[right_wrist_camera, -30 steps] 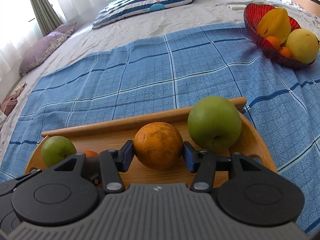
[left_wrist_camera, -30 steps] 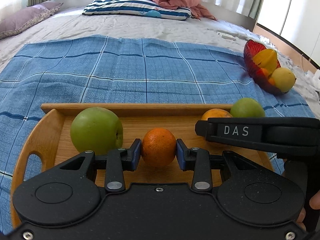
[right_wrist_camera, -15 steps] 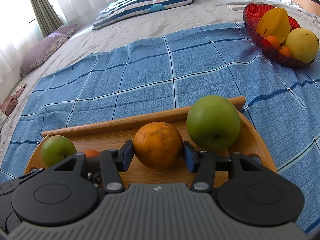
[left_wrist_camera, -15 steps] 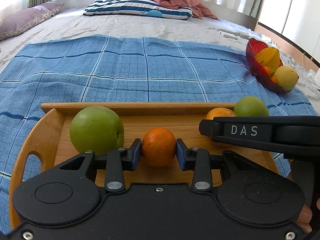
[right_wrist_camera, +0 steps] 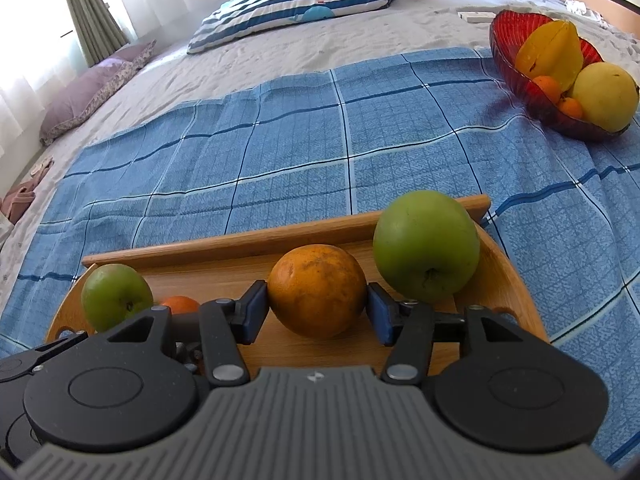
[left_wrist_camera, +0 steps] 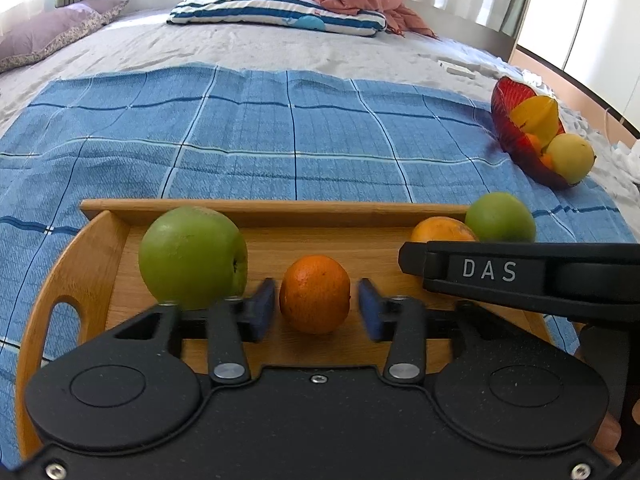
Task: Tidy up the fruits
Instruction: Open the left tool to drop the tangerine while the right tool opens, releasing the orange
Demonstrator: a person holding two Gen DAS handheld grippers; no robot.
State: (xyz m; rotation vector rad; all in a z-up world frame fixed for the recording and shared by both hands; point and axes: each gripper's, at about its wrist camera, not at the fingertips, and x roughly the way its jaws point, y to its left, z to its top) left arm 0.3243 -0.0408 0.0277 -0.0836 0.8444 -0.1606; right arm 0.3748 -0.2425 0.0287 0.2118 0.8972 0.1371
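A wooden tray (left_wrist_camera: 280, 212) lies on a blue checked cloth and holds several fruits. In the left wrist view my left gripper (left_wrist_camera: 316, 306) is open around a small orange (left_wrist_camera: 315, 293), with small gaps on both sides. A green apple (left_wrist_camera: 192, 256) sits left of it. In the right wrist view my right gripper (right_wrist_camera: 316, 312) is shut on a large orange (right_wrist_camera: 317, 290) that rests on the tray (right_wrist_camera: 224, 242). A second green apple (right_wrist_camera: 426, 246) sits right of it. The right gripper also shows in the left wrist view (left_wrist_camera: 520, 276).
A red glass bowl (right_wrist_camera: 516, 60) with a starfruit, a yellow fruit and small oranges stands on the cloth at the far right; it also shows in the left wrist view (left_wrist_camera: 508, 128). A striped pillow (left_wrist_camera: 276, 16) and pink blanket lie at the bed's far end.
My left gripper's jaws have opened away from the small orange, which now sits free on the tray. My right gripper stays closed on the large orange.
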